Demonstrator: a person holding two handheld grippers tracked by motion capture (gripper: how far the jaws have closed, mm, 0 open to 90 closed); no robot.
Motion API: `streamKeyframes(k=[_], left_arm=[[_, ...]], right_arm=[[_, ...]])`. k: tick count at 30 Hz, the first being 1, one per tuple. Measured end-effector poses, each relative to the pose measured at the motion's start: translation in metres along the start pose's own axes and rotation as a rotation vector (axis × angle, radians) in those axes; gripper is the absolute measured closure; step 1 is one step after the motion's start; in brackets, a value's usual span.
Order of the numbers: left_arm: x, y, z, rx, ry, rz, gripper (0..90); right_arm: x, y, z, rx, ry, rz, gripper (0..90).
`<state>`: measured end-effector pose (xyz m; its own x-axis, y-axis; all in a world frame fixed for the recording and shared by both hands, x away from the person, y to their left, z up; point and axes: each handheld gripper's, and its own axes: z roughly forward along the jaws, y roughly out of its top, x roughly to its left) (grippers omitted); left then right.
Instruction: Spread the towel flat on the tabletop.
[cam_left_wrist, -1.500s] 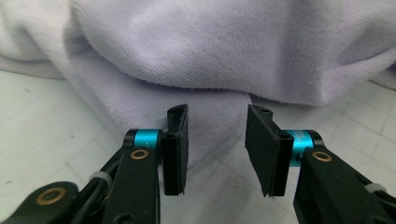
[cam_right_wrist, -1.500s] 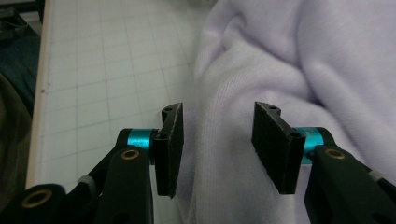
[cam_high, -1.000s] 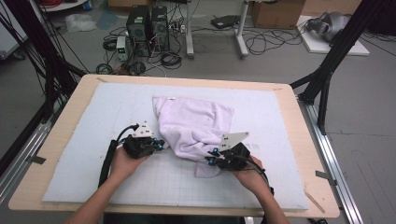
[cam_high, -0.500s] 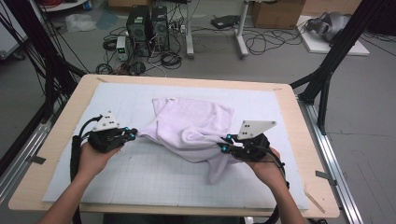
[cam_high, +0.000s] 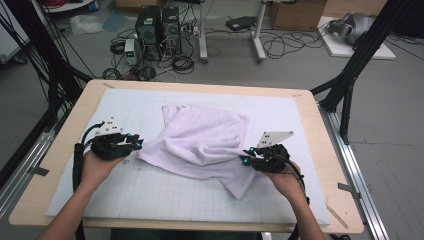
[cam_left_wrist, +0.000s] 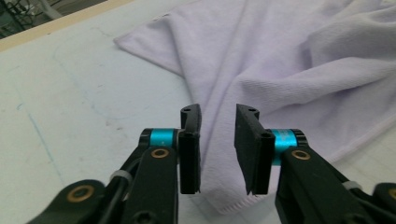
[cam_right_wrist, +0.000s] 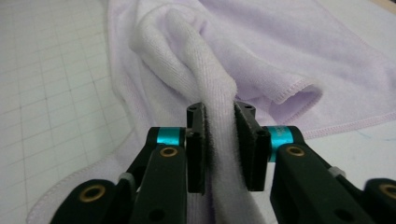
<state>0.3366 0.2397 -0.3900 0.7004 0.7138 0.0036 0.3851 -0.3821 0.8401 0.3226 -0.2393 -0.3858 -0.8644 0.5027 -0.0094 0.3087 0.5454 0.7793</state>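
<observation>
A pale lilac towel (cam_high: 205, 140) lies rumpled on the white grid mat (cam_high: 150, 195). My left gripper (cam_high: 139, 145) sits at the towel's left corner. In the left gripper view that gripper (cam_left_wrist: 218, 112) is open, its jaws having just been opening, and the towel's corner (cam_left_wrist: 303, 60) lies flat below the gap, untouched by the pads. My right gripper (cam_high: 243, 159) is at the towel's right side. In the right gripper view it (cam_right_wrist: 219, 109) pinches an upright fold of the towel (cam_right_wrist: 261, 42). Its jaws have just been opening slightly, but the fold still fills the gap.
The mat covers a wooden table (cam_high: 75, 120). Black frame posts (cam_high: 350, 85) stand at the table's right and left. Beyond the far edge, computers and cables (cam_high: 160, 30) sit on the floor. Bare mat lies in front of the towel.
Both hands have moved apart, the left toward the left edge and the right outward, drawing the towel wider. The left jaws have let go of the towel's corner.
</observation>
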Motion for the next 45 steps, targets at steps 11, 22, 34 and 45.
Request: streamKeyframes(k=[11, 22, 34, 45], left_arm=[[-0.06, 0.004, 0.023, 0.002, -0.169, 0.102, 64.3], [-0.086, -0.006, 0.07, 0.131, -0.26, 0.141, 60.8], [-0.09, -0.008, 0.074, 0.16, -0.252, 0.165, 86.9], [-0.061, -0.002, -0.003, 0.025, -0.165, 0.15, 87.3]], right_arm=[[0.007, -0.005, -0.015, -0.013, 0.017, -0.038, 60.2], [0.008, -0.028, 0.001, 0.044, 0.062, -0.024, 59.0], [0.018, -0.032, 0.012, 0.061, 0.083, -0.04, 74.7], [0.048, 0.0, 0.0, -0.028, 0.139, -0.087, 77.0]])
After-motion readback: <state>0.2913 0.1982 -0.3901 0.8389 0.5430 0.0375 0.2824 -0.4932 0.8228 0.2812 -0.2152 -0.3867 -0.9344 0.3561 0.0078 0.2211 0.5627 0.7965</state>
